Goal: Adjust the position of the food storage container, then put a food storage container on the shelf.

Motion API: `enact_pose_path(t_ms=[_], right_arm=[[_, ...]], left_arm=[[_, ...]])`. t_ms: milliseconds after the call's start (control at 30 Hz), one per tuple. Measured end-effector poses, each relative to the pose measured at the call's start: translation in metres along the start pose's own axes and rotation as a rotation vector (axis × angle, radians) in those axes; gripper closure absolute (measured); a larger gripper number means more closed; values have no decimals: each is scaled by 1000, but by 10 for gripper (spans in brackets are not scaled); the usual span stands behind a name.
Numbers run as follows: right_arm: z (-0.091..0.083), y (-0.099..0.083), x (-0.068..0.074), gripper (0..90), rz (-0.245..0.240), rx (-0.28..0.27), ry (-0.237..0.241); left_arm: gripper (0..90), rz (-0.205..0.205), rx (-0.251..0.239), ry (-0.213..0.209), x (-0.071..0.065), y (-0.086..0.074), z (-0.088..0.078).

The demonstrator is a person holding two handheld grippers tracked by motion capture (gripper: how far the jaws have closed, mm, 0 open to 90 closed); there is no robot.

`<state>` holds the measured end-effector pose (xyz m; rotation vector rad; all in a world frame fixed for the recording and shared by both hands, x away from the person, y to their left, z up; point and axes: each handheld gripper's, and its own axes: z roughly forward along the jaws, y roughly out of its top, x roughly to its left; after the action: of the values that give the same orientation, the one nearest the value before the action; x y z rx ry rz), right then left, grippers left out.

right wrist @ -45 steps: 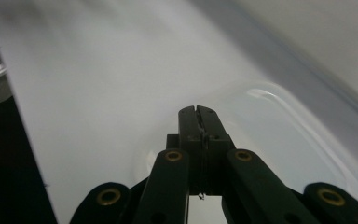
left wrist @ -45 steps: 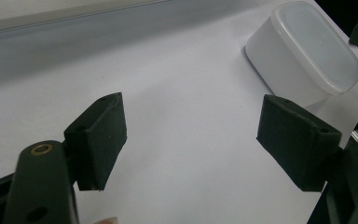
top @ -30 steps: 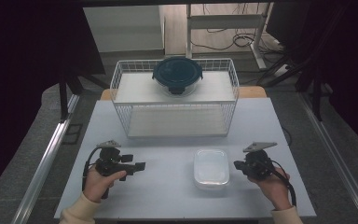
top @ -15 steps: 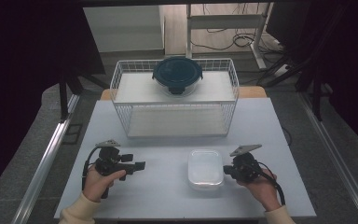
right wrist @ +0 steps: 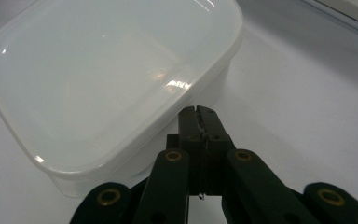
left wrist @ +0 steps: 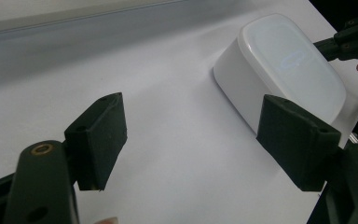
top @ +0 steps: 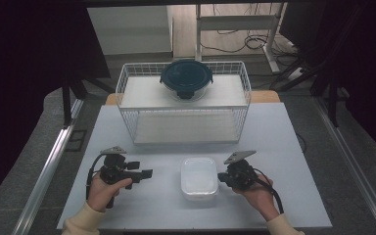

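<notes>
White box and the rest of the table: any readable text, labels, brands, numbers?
None readable.
White box: a faint embossed mark sits on its lid in the left gripper view, too blurred to read.
Dark-lidded container on the wire rack: no legible print.
Left gripper and right gripper: no markings visible.

White container (right wrist: 107, 79) cut off at frame's top.

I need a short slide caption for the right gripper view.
Shut right hand-held gripper close beside the rim of a lidded white plastic container on a white table.
</notes>
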<state>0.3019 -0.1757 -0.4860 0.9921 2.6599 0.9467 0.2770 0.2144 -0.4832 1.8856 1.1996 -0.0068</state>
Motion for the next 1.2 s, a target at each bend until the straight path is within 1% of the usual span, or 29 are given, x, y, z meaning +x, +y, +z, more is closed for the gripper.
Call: enact_pose_path(t_ms=[33,133,300,367,400,433,500,533,600,667,767,933,1000,1100,1200], right_arm=[[-1,0,0,893,0,-4,5],[-8,-2,-4,893,13,-26,-17],[-33,-7,-9,893,46,-98,-24],[-40,-10,-12,891,64,-122,-18],[-43,-12,-13,855,84,-141,-7],[-45,-13,-14,798,101,-153,-5],[-47,-15,-17,558,153,-187,-4],[-48,-15,-17,477,170,-204,-6],[-50,-15,-18,388,198,-225,0],[-51,-14,-18,341,216,-236,23],[-52,-14,-19,301,225,-242,31],[-50,-15,-22,281,247,-235,58],[-50,-16,-24,260,254,-236,61],[-52,-16,-26,253,280,-251,74],[-57,-15,-24,260,278,-264,83]], left_arm=[[235,1,-1,0,0,0,0],[236,-2,-8,2,-1,0,-1],[237,9,-20,8,-5,1,-4],[237,32,-27,10,-11,2,-5],[237,37,-29,10,-13,2,-5],[237,43,-34,11,-15,3,-5],[237,53,-43,11,-20,3,-6],[237,59,-47,14,-21,3,-6],[236,64,-55,20,-23,3,-7],[236,60,-60,19,-24,3,-7],[235,53,-65,21,-24,3,-7],[235,45,-71,33,-26,3,-6],[232,44,-70,34,-28,2,-5],[228,33,-64,33,-32,3,-1],[222,23,-63,28,-36,7,1]])
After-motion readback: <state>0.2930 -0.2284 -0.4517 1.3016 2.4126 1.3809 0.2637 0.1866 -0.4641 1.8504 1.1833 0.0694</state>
